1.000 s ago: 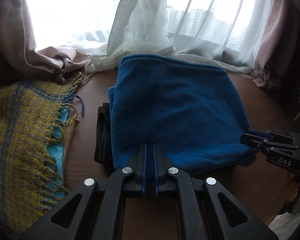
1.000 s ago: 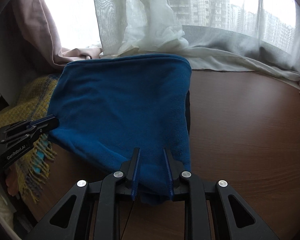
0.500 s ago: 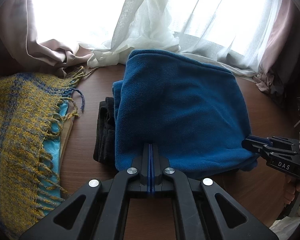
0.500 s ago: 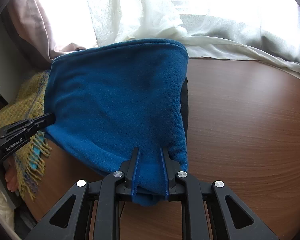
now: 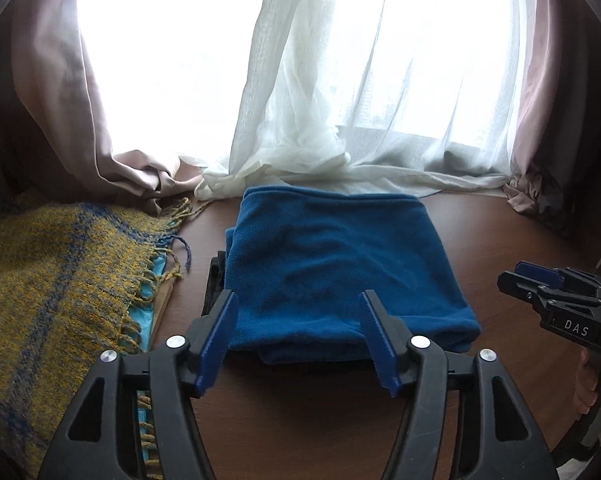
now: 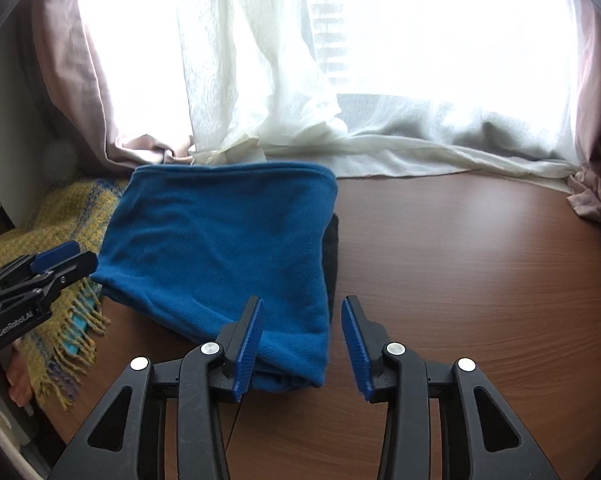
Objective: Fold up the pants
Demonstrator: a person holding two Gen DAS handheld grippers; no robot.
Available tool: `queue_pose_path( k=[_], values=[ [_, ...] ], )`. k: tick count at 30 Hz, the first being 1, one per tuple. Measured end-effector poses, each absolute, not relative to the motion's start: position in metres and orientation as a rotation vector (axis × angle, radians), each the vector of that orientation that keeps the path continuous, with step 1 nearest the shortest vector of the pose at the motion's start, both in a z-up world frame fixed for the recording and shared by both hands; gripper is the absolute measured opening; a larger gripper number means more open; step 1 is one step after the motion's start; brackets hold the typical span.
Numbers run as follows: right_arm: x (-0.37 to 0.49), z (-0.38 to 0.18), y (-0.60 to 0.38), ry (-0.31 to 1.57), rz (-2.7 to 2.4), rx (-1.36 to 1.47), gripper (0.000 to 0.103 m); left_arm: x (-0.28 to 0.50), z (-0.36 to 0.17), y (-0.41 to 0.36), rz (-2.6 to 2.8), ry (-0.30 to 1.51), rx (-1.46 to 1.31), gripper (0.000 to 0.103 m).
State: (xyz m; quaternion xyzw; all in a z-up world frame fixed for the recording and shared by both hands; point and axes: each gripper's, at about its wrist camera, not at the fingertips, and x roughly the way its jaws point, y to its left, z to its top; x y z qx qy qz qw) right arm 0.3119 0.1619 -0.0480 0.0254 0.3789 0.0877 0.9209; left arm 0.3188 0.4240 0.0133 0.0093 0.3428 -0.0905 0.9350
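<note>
Since a second ago both claws have let go of the blue pants and pulled back from them.

Left wrist view: the left claw (image 5: 296,312) is spreading its jaws wide, with nothing pinched between them. One pair of folded blue pants (image 5: 340,272) is lying flat on the brown counter (image 5: 308,420), just past the fingertips, its far edge near one white sheer curtain (image 5: 340,128). One dark folded garment (image 5: 216,280) is peeking out beneath the pants' left side. One yellow-and-blue fringed scarf (image 5: 48,280) is lying left of them. The right claw (image 5: 520,280) is showing at the right edge, clear of the fabric.

Right wrist view: the right claw (image 6: 302,312) is opening too, its two blue pads apart, the near corner of the pants (image 6: 220,248) lying loose beneath them. The left claw (image 6: 66,258) is hovering just beside the pants' left edge, over the scarf (image 6: 60,216).
</note>
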Motion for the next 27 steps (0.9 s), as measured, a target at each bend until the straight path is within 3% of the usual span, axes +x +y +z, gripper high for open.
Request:
queue_pose_path(
  k=[1, 3, 10, 12, 27],
  values=[
    [0.307, -0.042, 0.159, 0.763, 0.164, 0.045, 0.045, 0.313, 0.02, 0.421, -0.184, 0.682, 0.012, 0.071],
    [0.294, -0.03, 0.151, 0.724, 0.138, 0.044, 0.062, 0.303, 0.031, 0.414, -0.189, 0.652, 0.007, 0.08],
    [0.242, 0.003, 0.125, 0.586, 0.04, 0.027, 0.075, 0.273, 0.055, 0.382, -0.228, 0.577, 0.019, 0.094],
    [0.228, 0.01, 0.118, 0.561, 0.021, 0.031, 0.083, 0.261, 0.06, 0.373, -0.224, 0.552, 0.015, 0.098],
    [0.14, 0.03, 0.066, 0.495, 0.041, 0.018, 0.085, 0.167, 0.077, 0.317, -0.179, 0.51, -0.025, 0.1]
  ],
)
